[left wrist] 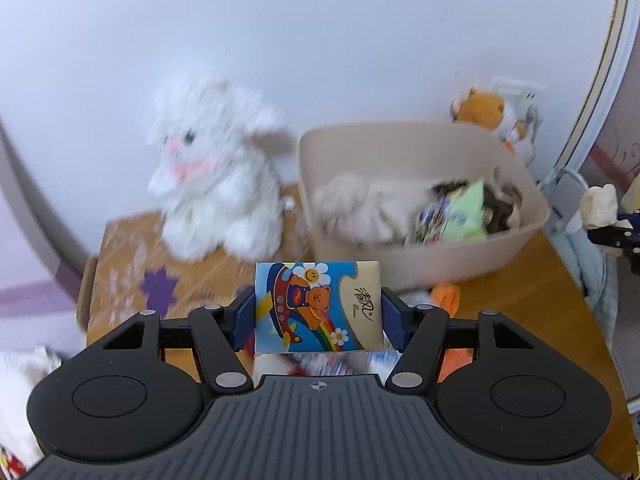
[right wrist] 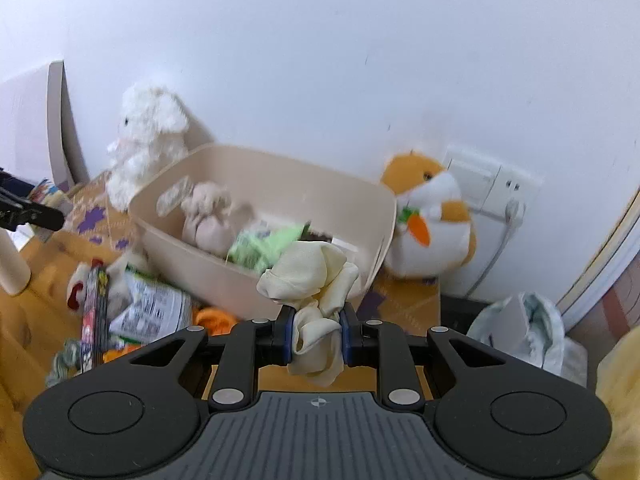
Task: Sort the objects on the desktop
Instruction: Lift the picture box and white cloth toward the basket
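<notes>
My left gripper (left wrist: 318,316) is shut on a tissue pack (left wrist: 316,306) printed with a cartoon bear and rainbow, held above the wooden desk in front of the beige bin (left wrist: 424,256). My right gripper (right wrist: 316,330) is shut on a crumpled cream cloth (right wrist: 316,280), held just before the near wall of the same bin (right wrist: 192,240). The bin holds a pinkish plush (right wrist: 208,220), a green packet (right wrist: 264,246) and other small things. Loose items lie left of the bin: a silver snack bag (right wrist: 154,308), a dark flat pack (right wrist: 94,312) and an orange cloth (right wrist: 214,318).
A white plush rabbit (left wrist: 212,172) sits on a patterned mat (left wrist: 132,264) against the wall. An orange hamster plush (right wrist: 430,220) stands right of the bin by a wall socket (right wrist: 492,184). A white plastic bag (right wrist: 524,328) lies beyond the desk's right edge.
</notes>
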`<state>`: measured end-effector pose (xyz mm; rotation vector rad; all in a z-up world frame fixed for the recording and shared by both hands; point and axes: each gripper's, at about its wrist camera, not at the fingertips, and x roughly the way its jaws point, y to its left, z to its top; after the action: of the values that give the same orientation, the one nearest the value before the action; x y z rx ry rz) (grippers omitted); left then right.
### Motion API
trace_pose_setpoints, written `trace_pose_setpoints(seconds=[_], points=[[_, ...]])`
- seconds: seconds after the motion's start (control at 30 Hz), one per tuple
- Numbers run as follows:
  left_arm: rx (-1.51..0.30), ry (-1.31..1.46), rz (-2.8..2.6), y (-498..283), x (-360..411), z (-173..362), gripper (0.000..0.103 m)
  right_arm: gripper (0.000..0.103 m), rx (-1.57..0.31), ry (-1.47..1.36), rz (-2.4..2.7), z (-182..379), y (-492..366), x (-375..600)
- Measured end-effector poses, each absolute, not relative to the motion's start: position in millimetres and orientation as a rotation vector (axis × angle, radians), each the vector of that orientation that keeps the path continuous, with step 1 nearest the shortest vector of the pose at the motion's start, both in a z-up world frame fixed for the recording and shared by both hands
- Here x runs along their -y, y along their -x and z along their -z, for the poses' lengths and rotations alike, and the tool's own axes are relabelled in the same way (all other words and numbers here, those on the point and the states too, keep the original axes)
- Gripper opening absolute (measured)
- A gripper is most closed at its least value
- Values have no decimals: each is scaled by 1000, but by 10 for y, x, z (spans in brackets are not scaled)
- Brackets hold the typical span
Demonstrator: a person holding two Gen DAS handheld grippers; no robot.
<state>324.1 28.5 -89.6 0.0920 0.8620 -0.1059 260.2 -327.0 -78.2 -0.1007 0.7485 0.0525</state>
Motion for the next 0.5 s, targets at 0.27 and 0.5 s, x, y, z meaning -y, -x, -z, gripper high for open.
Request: trace_pose_setpoints(seconds=[0.27, 0.5], points=[[-737, -164, 144, -3706, 85, 627, 64, 20, -697, 111, -28, 607, -2966, 3294], [-732, -214, 167, -4193, 465, 762, 64, 20, -692, 82, 15, 676, -3458, 3270]])
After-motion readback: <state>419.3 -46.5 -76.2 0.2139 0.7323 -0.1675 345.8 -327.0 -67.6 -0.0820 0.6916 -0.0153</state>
